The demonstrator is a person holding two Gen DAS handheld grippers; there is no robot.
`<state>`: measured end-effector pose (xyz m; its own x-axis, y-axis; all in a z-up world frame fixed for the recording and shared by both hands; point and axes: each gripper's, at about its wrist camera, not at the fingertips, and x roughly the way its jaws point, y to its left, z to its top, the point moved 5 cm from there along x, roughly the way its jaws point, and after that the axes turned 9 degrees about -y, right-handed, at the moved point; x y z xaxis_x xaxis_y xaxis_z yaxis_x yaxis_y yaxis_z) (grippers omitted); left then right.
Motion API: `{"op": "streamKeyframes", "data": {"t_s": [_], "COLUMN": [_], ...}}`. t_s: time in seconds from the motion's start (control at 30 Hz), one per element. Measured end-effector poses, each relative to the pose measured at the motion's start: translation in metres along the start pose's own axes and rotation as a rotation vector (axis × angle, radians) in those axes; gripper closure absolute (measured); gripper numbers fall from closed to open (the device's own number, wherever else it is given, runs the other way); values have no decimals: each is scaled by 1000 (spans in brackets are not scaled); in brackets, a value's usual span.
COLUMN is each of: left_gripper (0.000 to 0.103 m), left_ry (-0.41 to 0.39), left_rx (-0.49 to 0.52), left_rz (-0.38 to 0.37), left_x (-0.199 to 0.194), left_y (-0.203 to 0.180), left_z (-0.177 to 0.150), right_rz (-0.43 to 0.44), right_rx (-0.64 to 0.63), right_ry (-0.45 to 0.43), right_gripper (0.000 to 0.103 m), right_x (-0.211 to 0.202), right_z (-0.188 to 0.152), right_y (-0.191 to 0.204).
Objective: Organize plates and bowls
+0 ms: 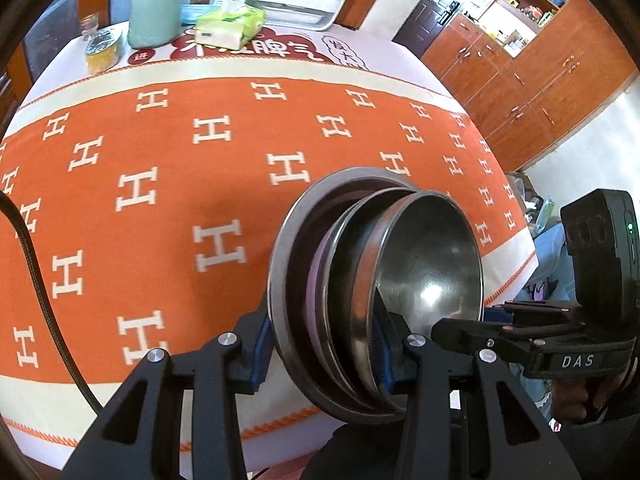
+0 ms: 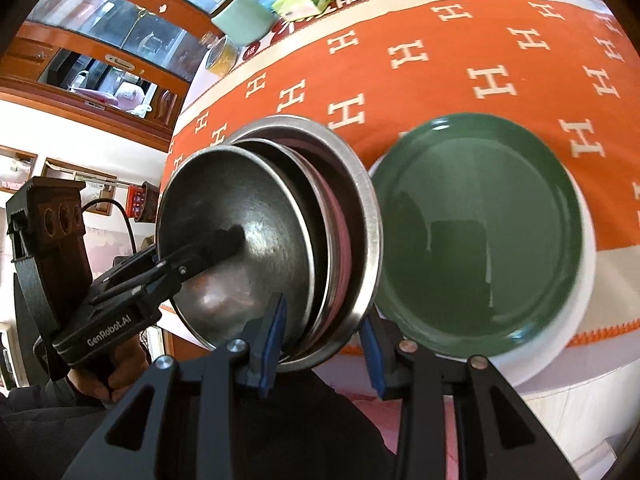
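A nested stack of steel dishes (image 1: 424, 264) hangs tilted on edge above the orange cloth: a wide-rimmed steel plate outermost, a pink dish and a steel plate inside it, and a steel bowl innermost. My left gripper (image 1: 324, 348) is shut on the stack's near rim, a blue pad on each side. From the right, my right gripper (image 1: 452, 328) clamps the opposite rim. In the right wrist view the stack (image 2: 240, 216) sits between the pads of my right gripper (image 2: 322, 344), and my left gripper (image 2: 224, 242) has one finger inside the bowl. A green plate (image 2: 480, 232) lies on a white plate (image 2: 586, 280).
The table carries an orange cloth (image 1: 160, 200) with white H marks. At its far end stand a mint canister (image 1: 154, 14), a green tissue pack (image 1: 230, 24) and a small jar (image 1: 104, 50). Wooden cabinets (image 1: 540, 76) line the wall. A black cable (image 1: 36, 272) crosses at left.
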<state>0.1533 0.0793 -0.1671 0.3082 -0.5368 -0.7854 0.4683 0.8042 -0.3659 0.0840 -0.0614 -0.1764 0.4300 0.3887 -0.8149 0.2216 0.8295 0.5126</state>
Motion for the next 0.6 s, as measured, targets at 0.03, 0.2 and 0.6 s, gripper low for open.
{"op": "streamKeyframes", "data": {"t_s": [0.03,0.2,0.6], "left_gripper": [63,63,62], "left_ry": [2,16,70], "left_rx": [2,2,-22], "left_rz": [3,13,67], "left_x": [2,13,55], "left_y": [-6,-34,-98], "left_z": [-1,-5,-17], "right_rz": [1,-17,-85], "right_rx": [0,-5,-59], "right_ry": [1,23,79], "right_gripper": [67,67,67], "right_x": [-2,-15,-41], "right_z": [-1,-5,2], "right_y": [-4,-28,-89]}}
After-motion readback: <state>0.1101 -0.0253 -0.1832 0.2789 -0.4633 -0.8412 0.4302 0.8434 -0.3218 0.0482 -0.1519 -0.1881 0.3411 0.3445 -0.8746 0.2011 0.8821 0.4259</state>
